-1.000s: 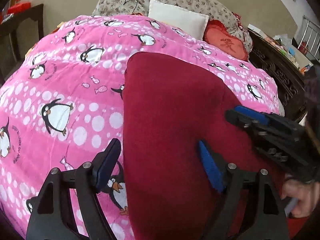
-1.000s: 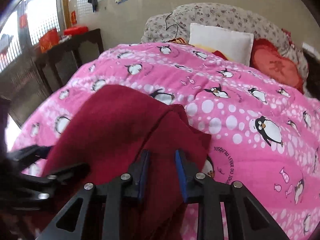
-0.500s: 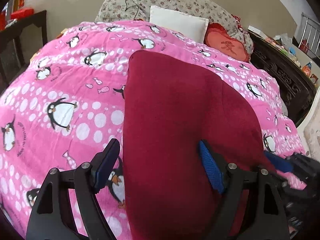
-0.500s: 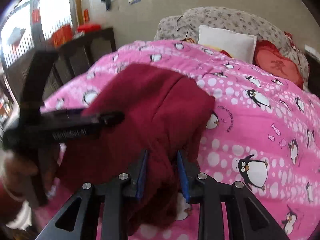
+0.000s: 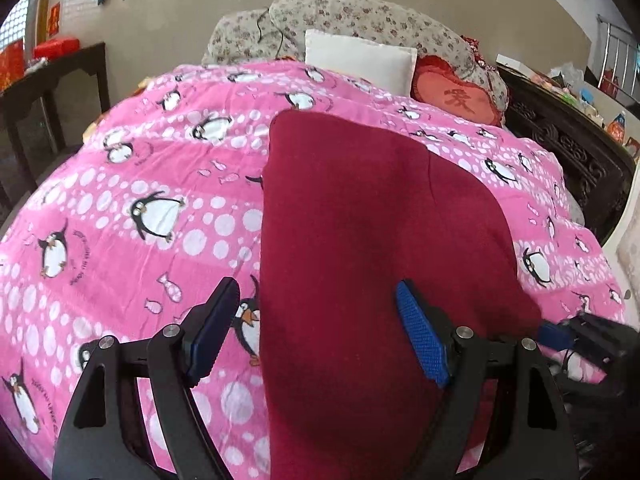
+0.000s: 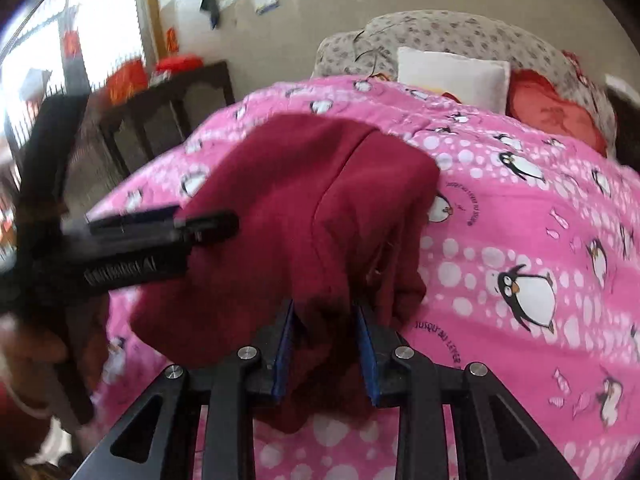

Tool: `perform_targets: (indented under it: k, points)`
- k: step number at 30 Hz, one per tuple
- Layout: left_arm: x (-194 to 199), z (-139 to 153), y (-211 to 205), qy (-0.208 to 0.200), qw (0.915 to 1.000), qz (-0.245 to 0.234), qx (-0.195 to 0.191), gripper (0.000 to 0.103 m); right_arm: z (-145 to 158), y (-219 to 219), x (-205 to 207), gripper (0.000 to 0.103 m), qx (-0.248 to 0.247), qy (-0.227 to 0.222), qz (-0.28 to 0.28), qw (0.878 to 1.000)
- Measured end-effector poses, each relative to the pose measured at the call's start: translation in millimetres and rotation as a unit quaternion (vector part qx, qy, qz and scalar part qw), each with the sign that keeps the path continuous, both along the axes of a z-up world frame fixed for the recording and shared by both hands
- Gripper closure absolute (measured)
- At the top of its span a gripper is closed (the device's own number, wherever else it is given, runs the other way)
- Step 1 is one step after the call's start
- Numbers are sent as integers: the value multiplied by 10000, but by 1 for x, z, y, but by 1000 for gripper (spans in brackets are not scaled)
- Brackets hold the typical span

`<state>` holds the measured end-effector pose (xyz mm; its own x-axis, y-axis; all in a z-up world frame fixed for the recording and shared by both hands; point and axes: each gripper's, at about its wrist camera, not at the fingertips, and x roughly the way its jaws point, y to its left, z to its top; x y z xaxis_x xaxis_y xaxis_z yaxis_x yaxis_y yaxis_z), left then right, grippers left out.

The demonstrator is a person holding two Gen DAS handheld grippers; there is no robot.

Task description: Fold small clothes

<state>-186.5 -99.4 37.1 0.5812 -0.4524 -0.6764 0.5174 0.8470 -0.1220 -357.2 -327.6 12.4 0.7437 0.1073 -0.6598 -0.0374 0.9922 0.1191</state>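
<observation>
Maroon garment (image 6: 304, 216) (bunched) pinched by right gripper (image 6: 325, 344).

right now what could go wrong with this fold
1. The right gripper pinches only a bunched edge of the dark red garment; it may slip out if pulled.
2. The left gripper is open and straddles the cloth's side edge, so nothing pins that side and the garment could drag across the pink quilt.

Fuzzy matt fleece garment (image 5: 360, 240), smooth printed cotton quilt (image 5: 140, 200), dark carved wood cabinet (image 5: 576, 152)
</observation>
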Motion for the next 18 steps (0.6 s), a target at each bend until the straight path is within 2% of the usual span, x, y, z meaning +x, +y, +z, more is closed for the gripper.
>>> perform_targets:
  k: [5, 10, 13, 18]
  points:
    - [-8, 6, 4, -205, 9997, 77, 50, 22, 29, 7, -17, 71, -129, -371, -57, 9992]
    - [-17, 14, 11, -472, 9987, 185, 113, 22, 52, 19, -25, 61, -142, -798, -69, 9967]
    - [-21, 21, 17, -609, 9978, 252, 76, 22, 56, 24, -21, 59, -180, -946, -214, 9951]
    - [-23, 27, 30, -661, 9971, 377, -78, 22, 51, 29, -17, 59, -140, -879, -359, 9954]
